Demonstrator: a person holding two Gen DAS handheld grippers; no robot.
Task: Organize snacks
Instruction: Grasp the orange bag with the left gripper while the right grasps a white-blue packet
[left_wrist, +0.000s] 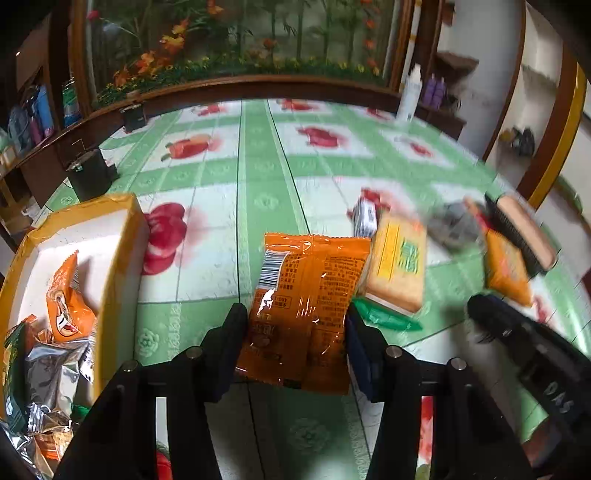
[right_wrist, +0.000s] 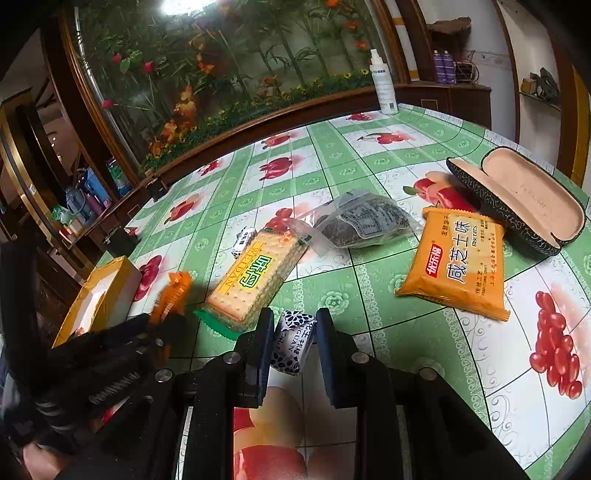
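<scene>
The surface (right_wrist: 369, 280) is covered with a green checked cloth with fruit pictures, and it carries all the snacks. At its left side stands the yellow box (left_wrist: 122, 236) with white inside; several packets lie already in it, among them an orange one and some silver ones. At the far right of the surface an open glasses case (right_wrist: 517, 199) lies, black outside and beige inside. Just beside it, and touching its edge, is the flat orange biscuit packet (right_wrist: 458, 262). Near the middle lies the cracker pack (right_wrist: 255, 277) in clear wrap with green ends, and behind it a clear bag of dark seeds (right_wrist: 362, 221). A white spray bottle (right_wrist: 384, 85) stands upright at the far edge. My left claw (left_wrist: 295, 321) is clenched on an orange snack packet (left_wrist: 306, 302), which it holds above the surface, to the right of the yellow box and not in it. My right claw (right_wrist: 293, 343) is grasping a small candy (right_wrist: 293, 343) in white wrapper with dark leaf pattern, between both fingers, just in front of the cracker pack. A second small white packet (right_wrist: 243, 240) lies behind the cracker pack, half hidden.
</scene>
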